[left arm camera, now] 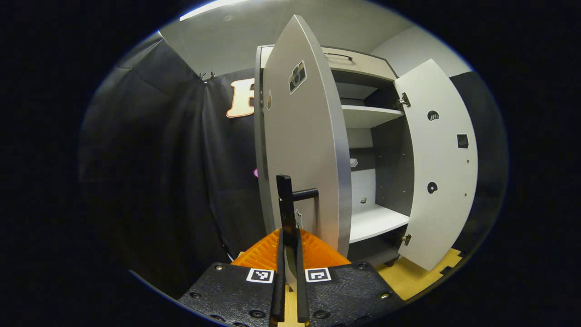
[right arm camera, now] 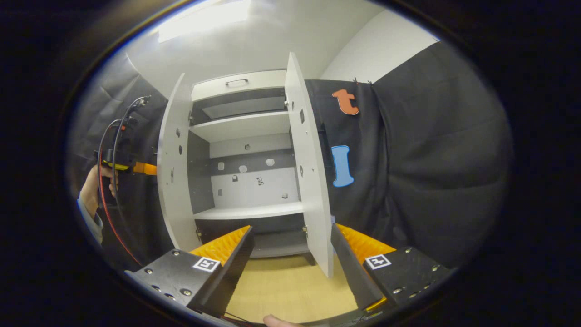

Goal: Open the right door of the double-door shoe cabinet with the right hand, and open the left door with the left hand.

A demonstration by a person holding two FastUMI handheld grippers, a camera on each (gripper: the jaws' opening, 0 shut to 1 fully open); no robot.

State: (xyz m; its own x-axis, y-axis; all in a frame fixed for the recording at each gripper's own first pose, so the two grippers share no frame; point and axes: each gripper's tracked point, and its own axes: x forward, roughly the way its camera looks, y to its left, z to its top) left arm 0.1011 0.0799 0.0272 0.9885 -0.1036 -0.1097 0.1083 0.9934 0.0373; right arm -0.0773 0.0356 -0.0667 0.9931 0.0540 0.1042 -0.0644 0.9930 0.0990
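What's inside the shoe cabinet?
Inside the shoe cabinet are bare white shelves, no shoes. The top drawer is closed, hiding its contents.

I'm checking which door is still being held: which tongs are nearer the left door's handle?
Left. The left tongs are shut on the left door's handle. The right tongs hang open in front of the cabinet, with the right door edge between their fingers, untouched.

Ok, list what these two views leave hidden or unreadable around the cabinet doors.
- Left gripper view: the left door covers the cabinet's left half; the handle's lower end is lost between the left gripper's jaws.
- Right gripper view: the right door is nearly edge-on, so its outer face is unseen; small fittings on the back panel are too small to identify.
- Right gripper: its jaws stand open, holding nothing.
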